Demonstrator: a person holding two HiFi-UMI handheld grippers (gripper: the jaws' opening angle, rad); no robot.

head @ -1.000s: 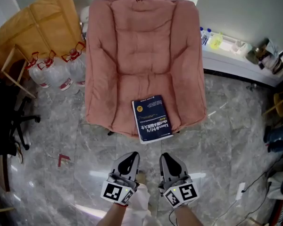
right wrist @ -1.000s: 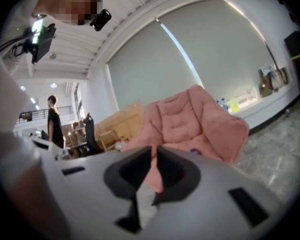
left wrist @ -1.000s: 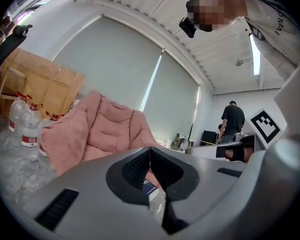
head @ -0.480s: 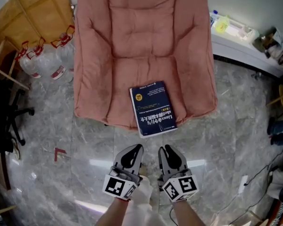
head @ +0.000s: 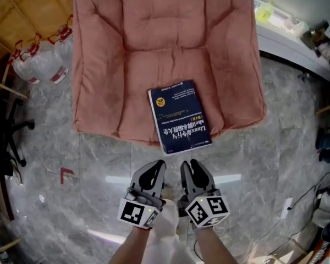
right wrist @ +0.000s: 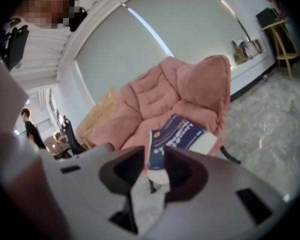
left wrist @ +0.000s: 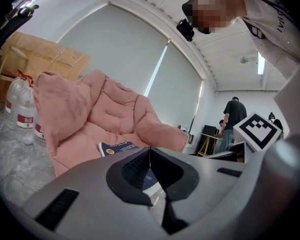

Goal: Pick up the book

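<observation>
I've got the book (head: 180,118) lying flat, dark blue cover up, on the front of the seat cushion of the pink padded chair (head: 154,37). It sits a little askew, and its near end juts out past the cushion's front edge, over the grey marble floor (head: 93,169).

Both tongs are side by side over that floor, just short of the chair and pointing at it. Neither touches the book. The left tongs (head: 157,168) are pressed together: in the left gripper view the two dark pads meet along a thin line with nothing between them, and part of the book's cover shows beyond them on the cushion. The right tongs (head: 189,167) are spread a little and have just been opening. In the right gripper view there is a narrow gap between the pads, and the book's near corner lines up with that gap from farther off — nothing is actually between the pads.

To the chair's left are clear water bottles (head: 38,62) with red caps, with flattened cardboard (head: 27,10) behind them. A person (left wrist: 234,115) stands far back in the left gripper view.
</observation>
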